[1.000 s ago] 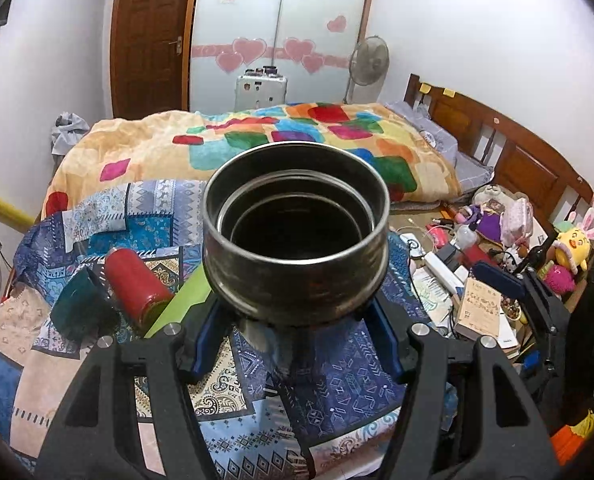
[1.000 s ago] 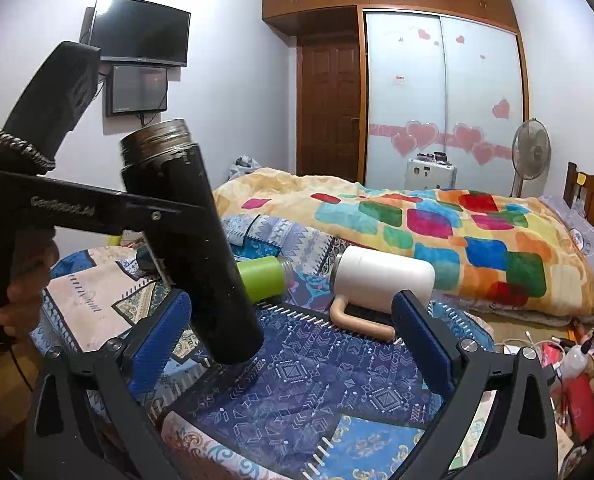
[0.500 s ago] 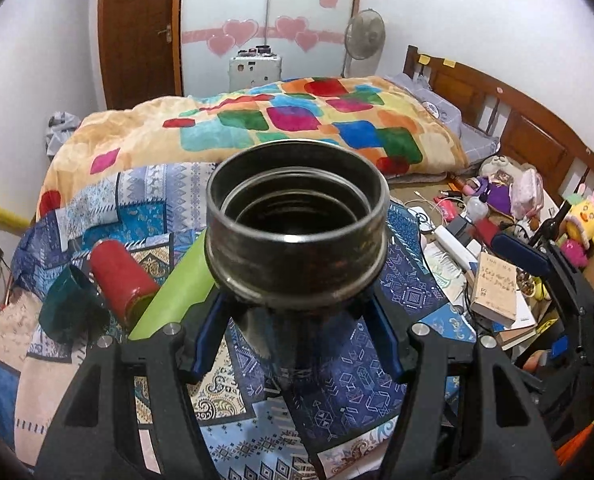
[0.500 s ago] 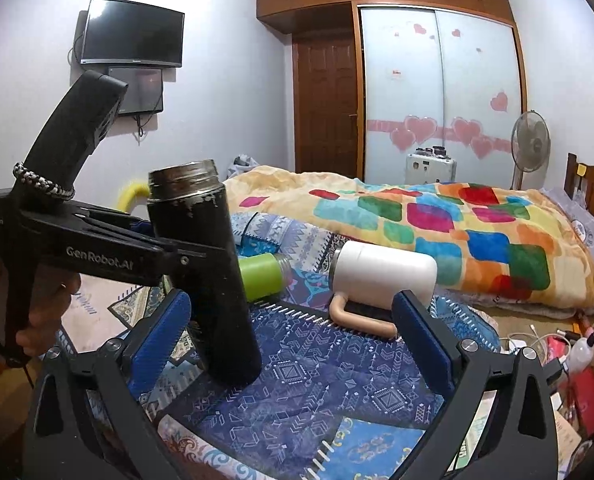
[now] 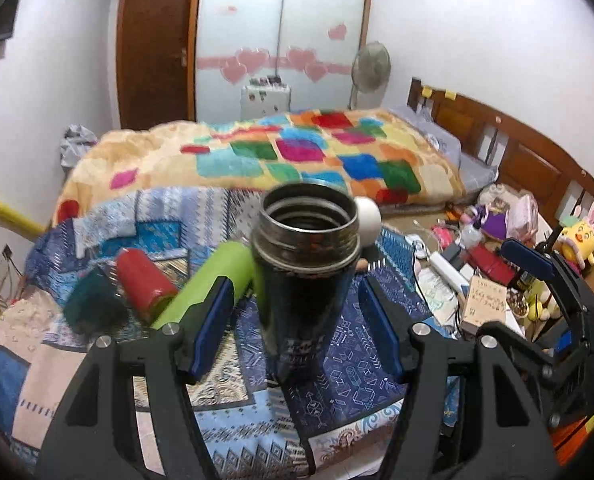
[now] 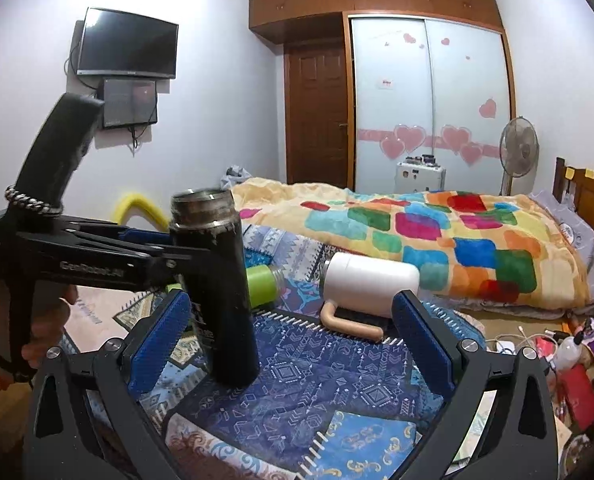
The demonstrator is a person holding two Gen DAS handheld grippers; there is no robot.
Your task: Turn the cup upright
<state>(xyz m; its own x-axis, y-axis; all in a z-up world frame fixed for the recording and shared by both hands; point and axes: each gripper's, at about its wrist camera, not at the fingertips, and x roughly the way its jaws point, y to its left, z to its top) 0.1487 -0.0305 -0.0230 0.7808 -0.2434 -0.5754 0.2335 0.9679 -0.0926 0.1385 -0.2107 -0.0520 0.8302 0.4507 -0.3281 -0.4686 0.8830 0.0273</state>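
Note:
A black metal cup [image 5: 305,276] with a threaded steel rim stands upright on the patterned blue cloth [image 5: 357,376], mouth up. My left gripper [image 5: 297,324] is open, its blue pads [image 5: 213,320] apart on either side of the cup and clear of it. In the right wrist view the cup [image 6: 217,292] stands at the left, with the left gripper [image 6: 165,256] beside it. My right gripper [image 6: 287,344] is open and empty, to the right of the cup.
A white mug [image 6: 369,280] with a tan handle lies on its side behind my right gripper. A green bottle [image 5: 213,276], a red cup [image 5: 145,280] and a dark teal cup [image 5: 93,304] lie on the cloth. A bed [image 6: 437,232] stands behind. Clutter [image 5: 497,264] covers the floor at right.
My left gripper set the black cup down upright on the cloth, opened its jaws and drew back from it. My right gripper has stayed open and about still.

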